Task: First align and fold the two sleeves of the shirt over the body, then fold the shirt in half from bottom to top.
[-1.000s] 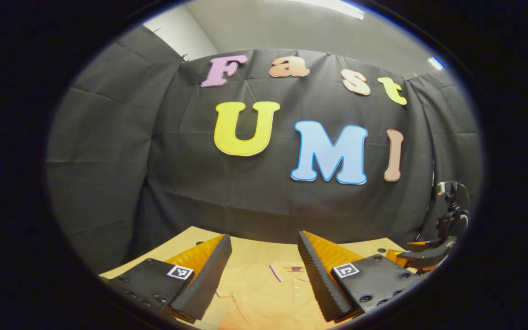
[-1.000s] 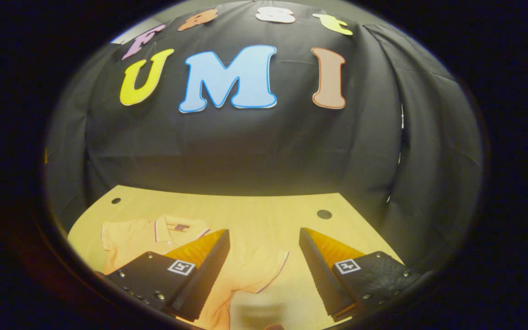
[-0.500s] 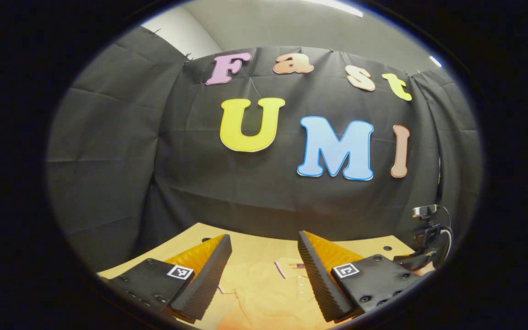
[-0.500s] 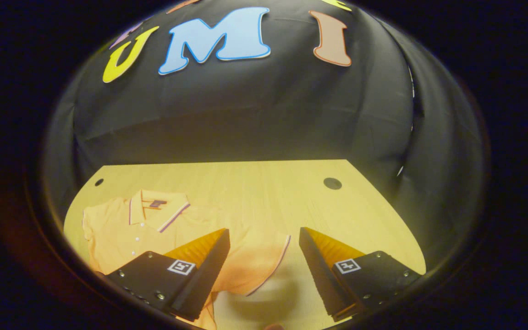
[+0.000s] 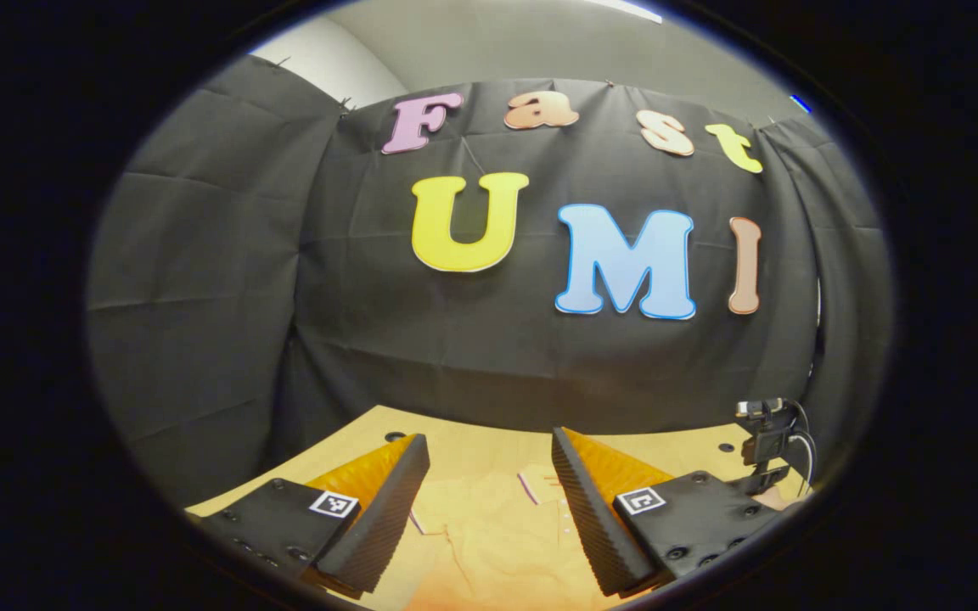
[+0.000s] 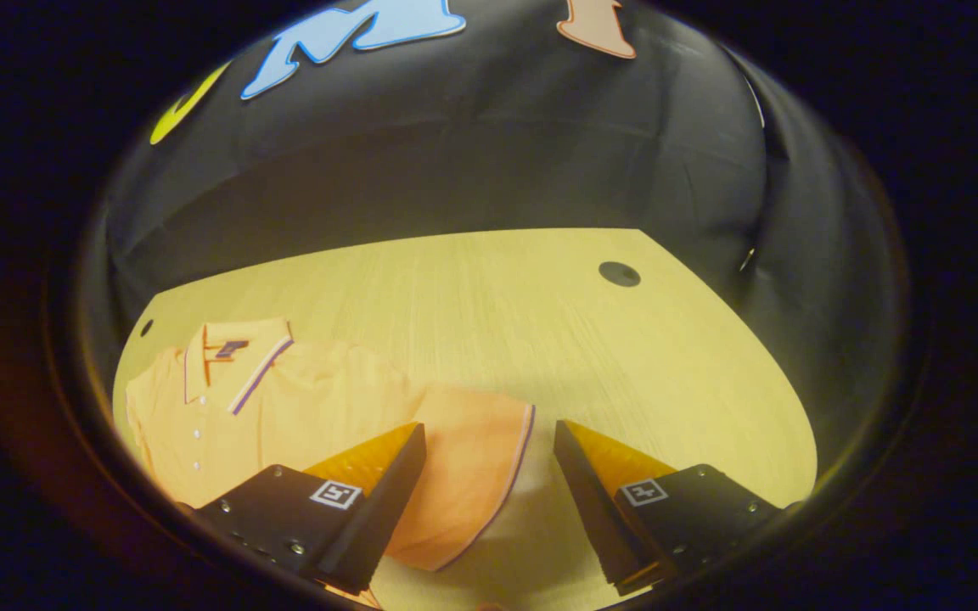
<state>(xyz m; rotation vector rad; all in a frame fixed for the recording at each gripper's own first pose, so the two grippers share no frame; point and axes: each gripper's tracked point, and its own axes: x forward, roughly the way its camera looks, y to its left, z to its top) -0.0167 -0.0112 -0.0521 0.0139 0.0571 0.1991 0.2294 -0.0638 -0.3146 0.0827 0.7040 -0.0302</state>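
An orange polo shirt (image 6: 302,407) lies flat on the wooden table (image 6: 540,322), collar toward the back wall. Its short sleeve (image 6: 468,475) with a dark trimmed cuff spreads out to the right. My right gripper (image 6: 489,475) is open just above that sleeve, the cuff edge lying between its fingers. In the left gripper view the shirt (image 5: 489,530) shows low down, with the collar (image 5: 536,484) ahead. My left gripper (image 5: 489,488) hangs open above the shirt, holding nothing. The other gripper (image 5: 765,458) shows at the far right of that view.
The booth's black cloth wall (image 6: 455,170) closes the table's far side and right side. Round dark holes (image 6: 619,273) mark the tabletop near its far corners. Bare wood lies to the right of the sleeve.
The right gripper has tilted down and moved closer to the sleeve, so the table and shirt look larger. The left gripper view has shifted slightly; both grippers stay open.
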